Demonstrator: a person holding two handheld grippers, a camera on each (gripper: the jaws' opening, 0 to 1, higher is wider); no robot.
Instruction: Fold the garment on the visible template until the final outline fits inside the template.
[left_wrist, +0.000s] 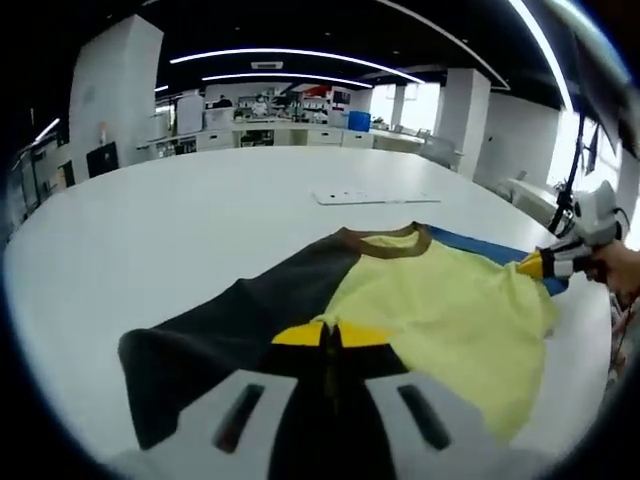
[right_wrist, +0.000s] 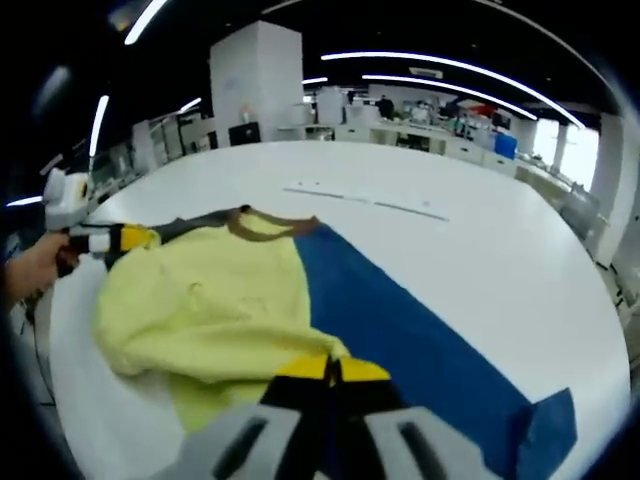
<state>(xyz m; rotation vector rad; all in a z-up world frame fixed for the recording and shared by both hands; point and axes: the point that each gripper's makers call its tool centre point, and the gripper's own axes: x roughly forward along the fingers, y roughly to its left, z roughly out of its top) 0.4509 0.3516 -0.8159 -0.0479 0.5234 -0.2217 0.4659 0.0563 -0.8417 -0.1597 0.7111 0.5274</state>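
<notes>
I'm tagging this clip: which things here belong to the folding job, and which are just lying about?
Belongs to the job:
- garment, yellow, black and blue
- left hand-held gripper, shut on the garment
- right hand-held gripper, shut on the garment
- white table

Lying about:
- flat white strip beyond the collar
- background counters

A large open-plan lab or workshop hall — a dark ceiling crossed by long curved strip lights (left_wrist: 290, 54), thick white square pillars (right_wrist: 256, 80), and a broad white bench (left_wrist: 200, 210) in front. Farther back stand rows of white counters (left_wrist: 290, 133) crowded with equipment, and bright windows (left_wrist: 420, 105) line one side.
</notes>
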